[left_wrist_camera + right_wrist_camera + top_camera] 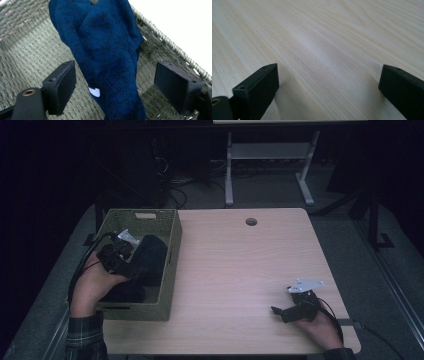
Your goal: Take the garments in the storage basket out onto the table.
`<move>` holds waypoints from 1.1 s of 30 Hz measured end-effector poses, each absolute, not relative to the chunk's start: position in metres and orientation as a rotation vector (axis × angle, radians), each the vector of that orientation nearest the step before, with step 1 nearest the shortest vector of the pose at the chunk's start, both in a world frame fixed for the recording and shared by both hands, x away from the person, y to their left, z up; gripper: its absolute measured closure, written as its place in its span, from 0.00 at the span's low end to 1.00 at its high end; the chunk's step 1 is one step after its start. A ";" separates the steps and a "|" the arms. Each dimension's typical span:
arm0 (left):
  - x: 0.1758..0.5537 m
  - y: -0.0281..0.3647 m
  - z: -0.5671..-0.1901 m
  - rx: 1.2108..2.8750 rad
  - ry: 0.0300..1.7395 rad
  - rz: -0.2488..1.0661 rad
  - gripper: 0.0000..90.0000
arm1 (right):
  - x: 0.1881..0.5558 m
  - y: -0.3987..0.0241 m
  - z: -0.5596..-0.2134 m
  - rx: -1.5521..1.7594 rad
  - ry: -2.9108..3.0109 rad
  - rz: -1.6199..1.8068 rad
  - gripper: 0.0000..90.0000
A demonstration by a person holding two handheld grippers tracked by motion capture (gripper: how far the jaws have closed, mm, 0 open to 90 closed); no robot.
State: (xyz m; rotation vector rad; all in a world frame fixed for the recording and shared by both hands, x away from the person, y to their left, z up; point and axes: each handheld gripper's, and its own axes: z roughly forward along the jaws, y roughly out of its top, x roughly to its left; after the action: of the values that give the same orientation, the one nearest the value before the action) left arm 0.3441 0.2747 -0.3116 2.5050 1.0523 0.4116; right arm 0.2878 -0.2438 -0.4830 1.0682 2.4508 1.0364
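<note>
blue knit sock [110, 62] lies lengthwise between the spread left tongs [115, 85].

Blue knit garment [110, 62]: top and bottom cut off by edges.
Basket [170, 270] floor: partly hidden under it.

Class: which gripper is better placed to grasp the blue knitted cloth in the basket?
Left. The left gripper hangs open astride the blue knitted cloth inside the basket; the right gripper rests far across the table.

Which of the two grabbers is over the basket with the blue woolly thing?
The left gripper: its open jaws straddle the blue knitted cloth inside the woven basket. The right gripper sits open over bare table.
</note>
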 end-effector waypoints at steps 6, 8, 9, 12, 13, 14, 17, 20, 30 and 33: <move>0.345 0.276 -0.315 2.522 1.068 0.393 0.24 | 0.288 -0.244 -0.483 1.066 2.451 1.037 0.03; 0.346 0.277 -0.316 2.527 1.079 0.390 0.25 | 0.288 -0.244 -0.483 1.066 2.451 1.037 0.03; 0.346 0.277 -0.317 2.531 1.091 0.388 0.25 | 0.288 -0.244 -0.483 1.066 2.451 1.037 0.03; 0.348 0.279 -0.321 2.536 1.115 0.372 0.26 | 0.288 -0.244 -0.483 1.072 2.453 1.036 0.03; 0.348 0.279 -0.322 2.536 1.117 0.369 0.26 | 0.288 -0.244 -0.483 1.072 2.453 1.036 0.03; 0.349 0.280 -0.322 2.544 1.121 0.367 0.27 | 0.288 -0.244 -0.483 1.072 2.454 1.036 0.03; 0.350 0.281 -0.324 2.549 1.133 0.362 0.28 | 0.288 -0.244 -0.483 1.072 2.452 1.036 0.03; 0.350 0.282 -0.325 2.549 1.130 0.350 0.35 | 0.288 -0.244 -0.483 1.067 2.452 1.036 0.03; 0.351 0.284 -0.326 2.571 1.111 0.311 0.52 | 0.288 -0.244 -0.483 1.071 2.453 1.036 0.03; 0.351 0.287 -0.326 2.567 1.076 0.296 0.60 | 0.288 -0.244 -0.483 1.072 2.453 1.036 0.03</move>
State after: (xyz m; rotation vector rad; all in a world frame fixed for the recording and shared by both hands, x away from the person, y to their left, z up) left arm 0.3505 0.2874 -0.3257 2.5667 1.0761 0.2962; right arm 0.2876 -0.2437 -0.4829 1.0717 2.4528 1.0364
